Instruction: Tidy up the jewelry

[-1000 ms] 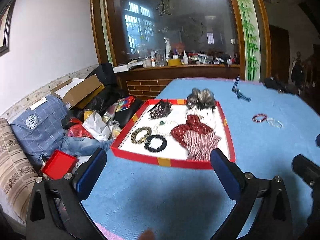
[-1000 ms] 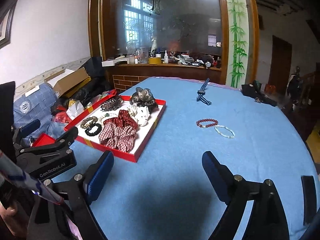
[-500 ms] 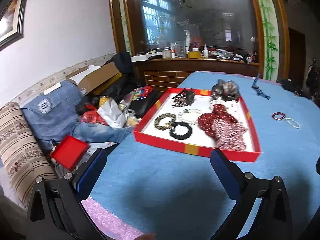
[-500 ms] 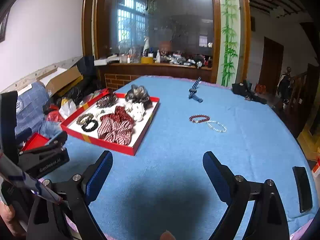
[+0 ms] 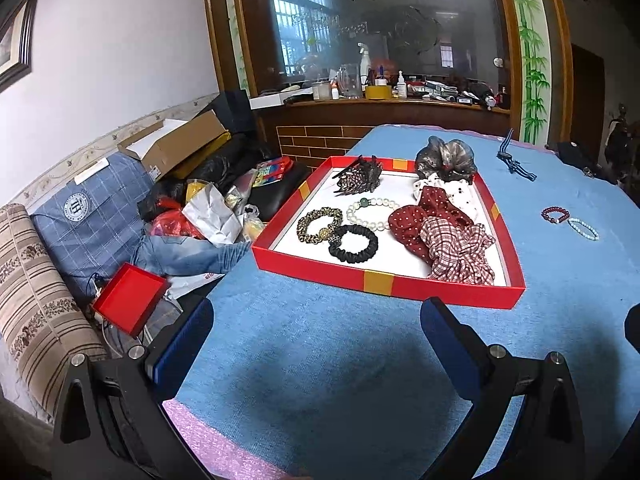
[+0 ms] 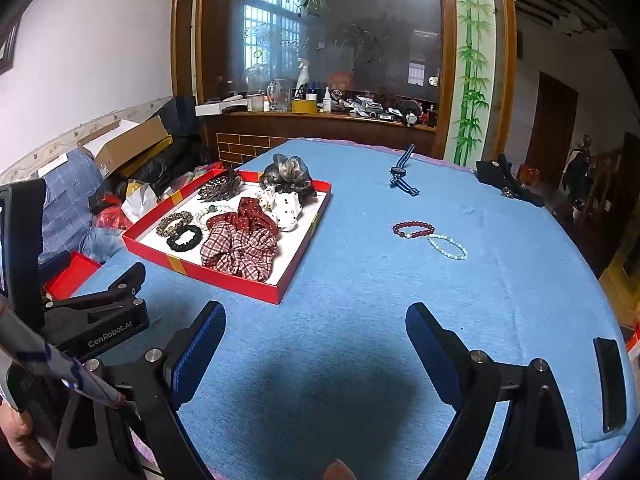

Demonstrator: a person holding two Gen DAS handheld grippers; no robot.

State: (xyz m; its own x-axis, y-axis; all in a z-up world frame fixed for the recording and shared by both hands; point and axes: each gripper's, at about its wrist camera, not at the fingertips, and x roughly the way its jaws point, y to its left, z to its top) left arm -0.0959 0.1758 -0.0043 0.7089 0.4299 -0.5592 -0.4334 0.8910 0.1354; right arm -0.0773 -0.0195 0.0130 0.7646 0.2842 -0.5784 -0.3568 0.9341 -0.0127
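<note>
Both grippers hover low over the blue bench, left gripper [image 5: 316, 344] and right gripper [image 6: 316, 344], jaws spread wide and empty. The red tray [image 6: 280, 294] holds scrunchies and bracelets; a red bracelet [image 6: 413, 229] and pale bracelet [image 6: 447, 246] lie loose, likely next.

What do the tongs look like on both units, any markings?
Both tongs are matte black angular frames with silver screw heads and flat blue pads on the inner finger faces. The left tongs and right tongs look identical. Seen from the right wrist, the left unit's black body carries white "GenRobot.AI" lettering. No cables are visible.
</note>
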